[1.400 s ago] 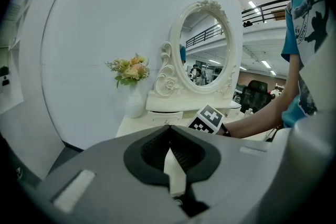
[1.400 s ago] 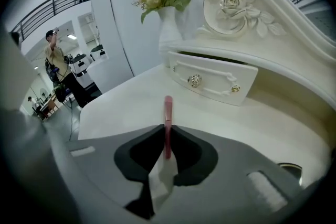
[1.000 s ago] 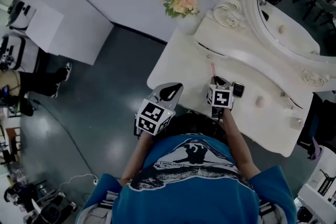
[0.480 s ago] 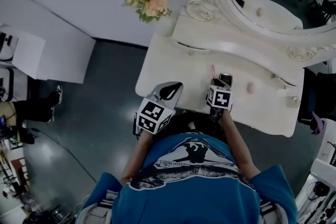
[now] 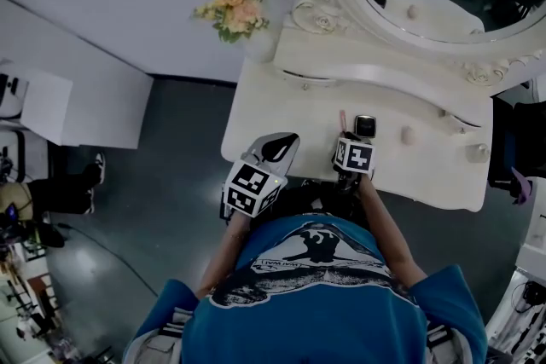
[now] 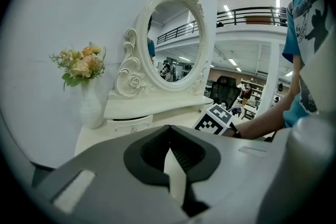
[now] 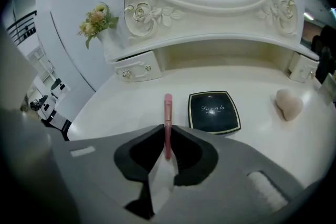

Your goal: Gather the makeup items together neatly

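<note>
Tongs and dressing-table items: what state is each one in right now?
left tongs: shut, nothing between them.
right tongs: shut on the pink stick.
pink stick: gripped at its near end.
black compact: closed, lying flat.
sponge: lying loose, untouched.
small drawer: closed.
flower vase: upright.

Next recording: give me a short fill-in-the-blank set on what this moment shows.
1. The right gripper is shut on a slim ____ stick.
2. In the right gripper view, the black compact lies to the ____ of the stick.
3. The left gripper has its jaws together, holding ____.

Missing words: pink; right; nothing
</note>
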Available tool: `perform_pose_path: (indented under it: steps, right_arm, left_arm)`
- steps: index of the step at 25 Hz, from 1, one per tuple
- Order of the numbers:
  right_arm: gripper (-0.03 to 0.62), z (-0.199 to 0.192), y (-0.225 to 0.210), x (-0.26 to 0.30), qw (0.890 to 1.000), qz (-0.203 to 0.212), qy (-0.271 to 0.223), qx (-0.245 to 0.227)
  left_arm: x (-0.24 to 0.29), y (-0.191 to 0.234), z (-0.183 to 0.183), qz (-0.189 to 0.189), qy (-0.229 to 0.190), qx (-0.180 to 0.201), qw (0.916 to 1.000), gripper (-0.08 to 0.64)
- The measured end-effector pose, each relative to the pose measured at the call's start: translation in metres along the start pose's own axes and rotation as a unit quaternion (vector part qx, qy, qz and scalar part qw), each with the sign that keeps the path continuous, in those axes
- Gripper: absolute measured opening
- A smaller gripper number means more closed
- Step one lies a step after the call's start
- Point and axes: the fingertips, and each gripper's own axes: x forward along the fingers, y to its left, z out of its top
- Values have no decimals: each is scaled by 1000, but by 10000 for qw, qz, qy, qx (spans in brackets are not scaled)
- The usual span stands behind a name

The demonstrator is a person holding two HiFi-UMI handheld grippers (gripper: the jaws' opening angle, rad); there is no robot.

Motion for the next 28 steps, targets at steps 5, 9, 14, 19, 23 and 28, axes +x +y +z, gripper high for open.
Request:
perform_pose_path:
  steps: [5, 9, 14, 19, 23, 28]
  right_arm:
    - [77, 0, 3, -1, 9995, 210, -62, 220]
    - [138, -1, 5, -5, 9991, 287, -111, 286]
    - [138, 2, 3, -17, 9976, 330, -322, 522]
    - [138, 4, -6, -33, 9970, 219, -526, 532]
    - [138, 7, -7, -51, 9956, 206, -778, 488]
    - [138, 15, -6, -77, 9922, 246, -1153, 400]
  left_arm:
    - [0, -1, 0, -68, 2, 42, 10000, 12]
    - [0, -1, 0, -151, 0, 89, 9998, 12]
    - [0, 0, -2, -262, -2, 100, 9996, 12]
    - [3, -2, -2, -460, -30, 124, 9989, 12]
    - [10, -12, -2, -730, -28, 204, 9971, 12]
    - [19, -30, -1, -1152, -15, 339, 9928, 12]
